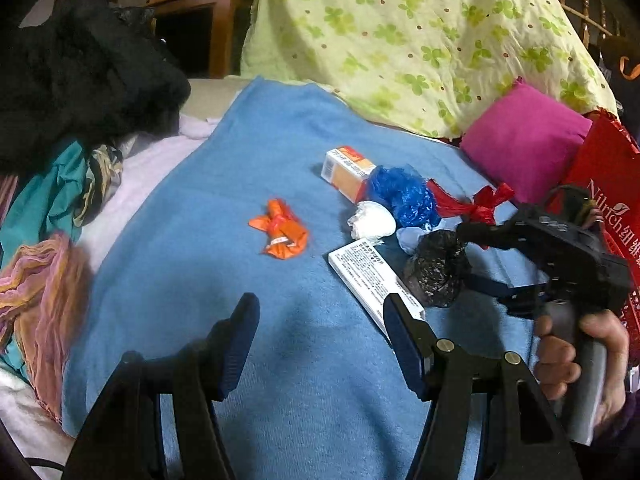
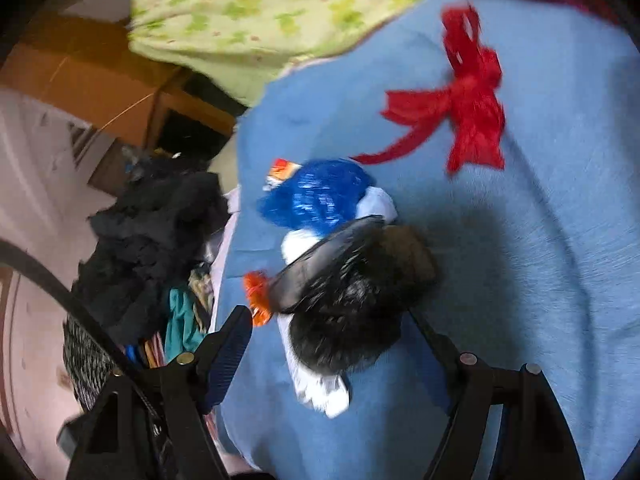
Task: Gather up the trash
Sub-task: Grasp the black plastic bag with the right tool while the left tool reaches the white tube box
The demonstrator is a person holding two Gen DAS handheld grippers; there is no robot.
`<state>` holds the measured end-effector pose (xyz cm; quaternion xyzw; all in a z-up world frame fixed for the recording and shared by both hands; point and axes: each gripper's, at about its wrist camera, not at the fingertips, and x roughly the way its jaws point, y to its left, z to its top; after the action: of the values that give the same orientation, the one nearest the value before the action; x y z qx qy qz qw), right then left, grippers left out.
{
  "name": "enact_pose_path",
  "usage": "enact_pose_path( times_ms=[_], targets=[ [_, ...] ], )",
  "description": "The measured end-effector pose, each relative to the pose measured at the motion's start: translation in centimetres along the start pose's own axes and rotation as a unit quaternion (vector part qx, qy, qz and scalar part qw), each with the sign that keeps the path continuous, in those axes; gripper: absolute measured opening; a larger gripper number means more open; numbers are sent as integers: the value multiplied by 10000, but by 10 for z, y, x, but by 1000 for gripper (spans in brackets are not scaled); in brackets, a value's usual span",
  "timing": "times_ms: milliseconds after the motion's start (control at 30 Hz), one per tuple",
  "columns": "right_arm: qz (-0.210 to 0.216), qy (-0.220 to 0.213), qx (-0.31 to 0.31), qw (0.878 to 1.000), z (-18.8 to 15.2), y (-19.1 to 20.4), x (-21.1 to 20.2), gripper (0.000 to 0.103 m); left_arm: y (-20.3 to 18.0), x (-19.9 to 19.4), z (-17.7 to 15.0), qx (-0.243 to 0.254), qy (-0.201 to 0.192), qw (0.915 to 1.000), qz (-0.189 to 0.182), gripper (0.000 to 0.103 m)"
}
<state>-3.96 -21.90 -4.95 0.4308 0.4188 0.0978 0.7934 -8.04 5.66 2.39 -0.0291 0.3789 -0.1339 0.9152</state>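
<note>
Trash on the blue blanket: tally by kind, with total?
Crumpled plastic bags: 5, orange, blue, red, black, pale blue
Cardboard boxes: 2, orange-white, white printed
White wad: 1
Total: 8

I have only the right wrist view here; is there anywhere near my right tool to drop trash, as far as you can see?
Observer: Yes, the left wrist view shows a red shopping bag at the right edge of the blue blanket, just behind the right tool.
Operator: Thank you. Where is the left tool?
Observer: The left tool hovers open and empty over bare blanket, short of the litter.
Operator: Is the orange wrapper part of the pile?
Observer: No, the orange wrapper lies alone, well left of the white flat box.
</note>
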Motion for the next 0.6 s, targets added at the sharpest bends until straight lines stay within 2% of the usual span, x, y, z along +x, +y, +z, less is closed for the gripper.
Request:
enact_pose_path(
  times_ms=[67,133,167,200,300,400,500,600],
  targets=[
    [-216,53,125,9997,3,-3,12,77,-1,5,0,8,49,10000,-26,65],
    [-352,128,165,9992,3,-7,23,61,-4,9,0,52,90,9999,-38,65],
    [-435,182,138,9988,3,-8,29,48,-5,13,0,63,122,9999,-55,65],
    [-481,186,94,9986,3,-8,31,45,-6,15,0,54,151,9998,-73,65],
    [-501,135,-2,9987,4,-5,22,40,-10,25,0,-38,266,9995,-193,65],
    [-747,-196,-275,9966,7,1,-2,40,-19,36,2,-80,351,9989,-286,65],
    [-752,-475,-486,9948,10,7,-29,40,-31,50,5,-129,462,9984,-302,65],
    [-1020,-837,-831,9878,12,12,-58,40,-45,67,10,-245,601,9976,-224,67]
  ],
)
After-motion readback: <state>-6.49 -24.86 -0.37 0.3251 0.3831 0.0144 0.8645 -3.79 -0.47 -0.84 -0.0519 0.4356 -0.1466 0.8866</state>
